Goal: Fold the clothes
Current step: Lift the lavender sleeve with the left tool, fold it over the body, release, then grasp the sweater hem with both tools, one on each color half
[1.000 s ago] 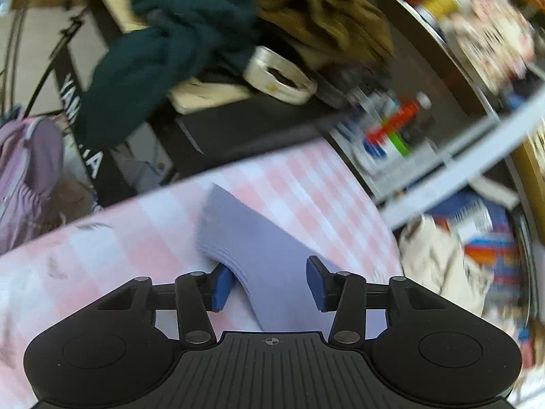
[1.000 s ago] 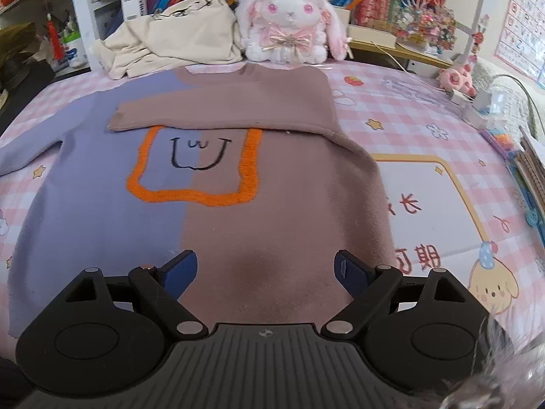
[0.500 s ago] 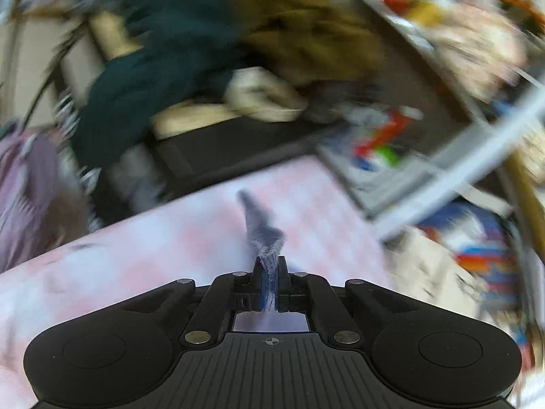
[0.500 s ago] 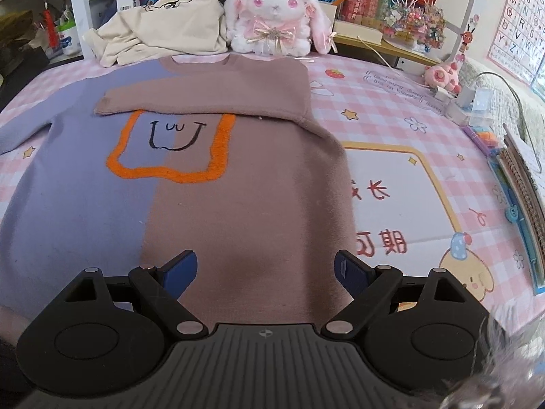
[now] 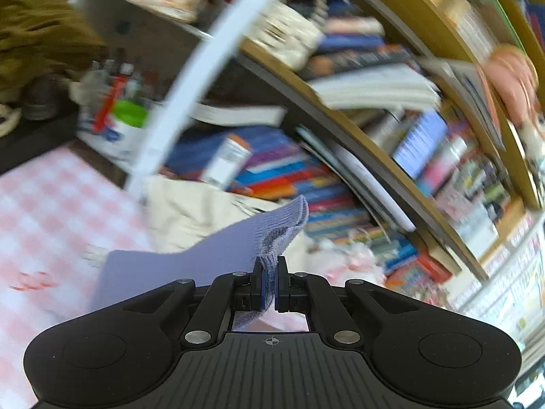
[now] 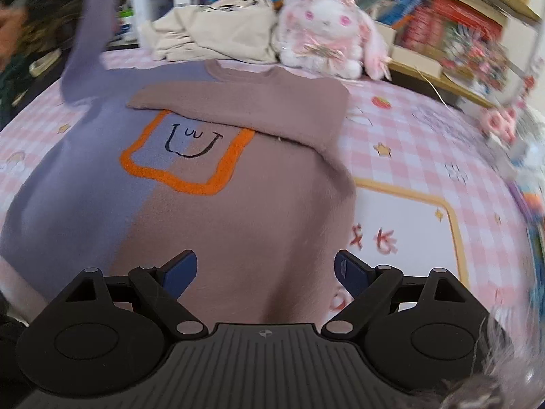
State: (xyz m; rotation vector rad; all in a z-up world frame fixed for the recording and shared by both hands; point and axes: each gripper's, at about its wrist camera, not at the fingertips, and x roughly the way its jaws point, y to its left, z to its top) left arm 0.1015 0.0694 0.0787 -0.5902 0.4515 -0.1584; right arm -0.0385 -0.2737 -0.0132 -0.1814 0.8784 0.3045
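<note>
A pink checked bed cover (image 6: 425,143) lies before crowded bookshelves (image 5: 391,129). 1 sweater (image 6: 221,204) lies flat on it, 1 plush rabbit (image 6: 327,30) at 12 o'clock. The left hand-held gripper (image 5: 269,284) pinches its lilac sleeve cuff (image 5: 282,235), lifted at 10 o'clock; the right hand-held gripper (image 6: 265,269) hovers agape, empty.

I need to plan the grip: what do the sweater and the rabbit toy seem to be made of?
Sweater: apparently a soft knit with a matte, fuzzy surface; ribbed stitches show at the cuff, and the orange outline looks tufted. Rabbit toy: seemingly white and pink plush with a fluffy pile.
</note>
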